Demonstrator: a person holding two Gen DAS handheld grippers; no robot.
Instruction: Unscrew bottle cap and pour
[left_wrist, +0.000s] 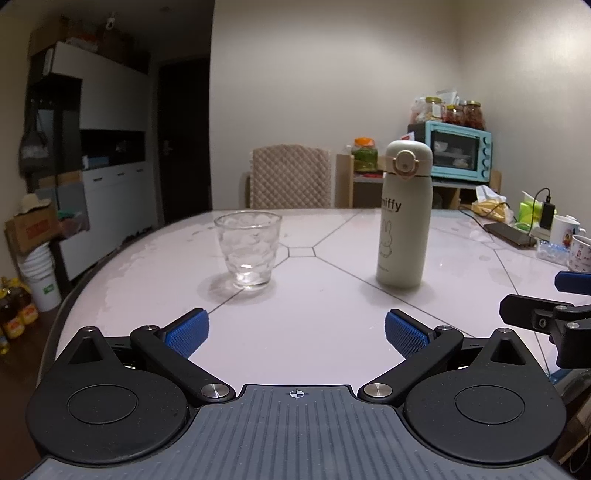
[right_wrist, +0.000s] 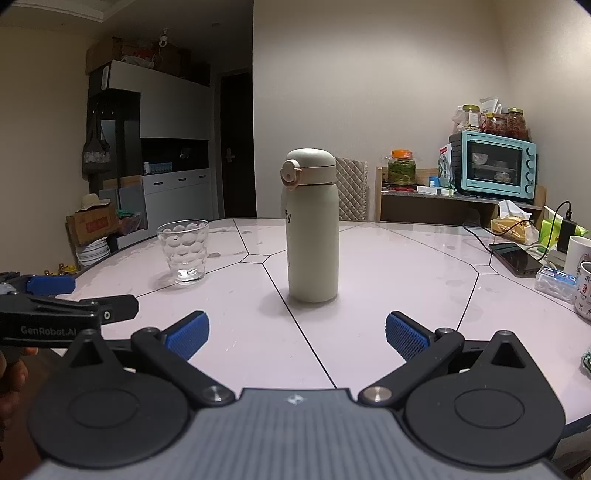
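One bottle (right_wrist: 313, 225), one glass (right_wrist: 183, 251), two mugs (left_wrist: 570, 240), one phone (right_wrist: 515, 258), and one toaster oven (right_wrist: 495, 166).

pale table (right_wrist: 388, 295), glass (right_wrist: 183, 251), bottle (right_wrist: 313, 243), phone (right_wrist: 515, 258), mugs (right_wrist: 580, 254)

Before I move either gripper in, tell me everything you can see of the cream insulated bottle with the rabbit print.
The cream insulated bottle with the rabbit print stands upright on the pale tiled table, right of the clear dimpled glass and apart from it. Its matte, opaque body carries "miffy" lettering above the rabbit. Its domed cap is on, with a tan round latch on its side. Nothing grips it: both grippers are open, short of it.
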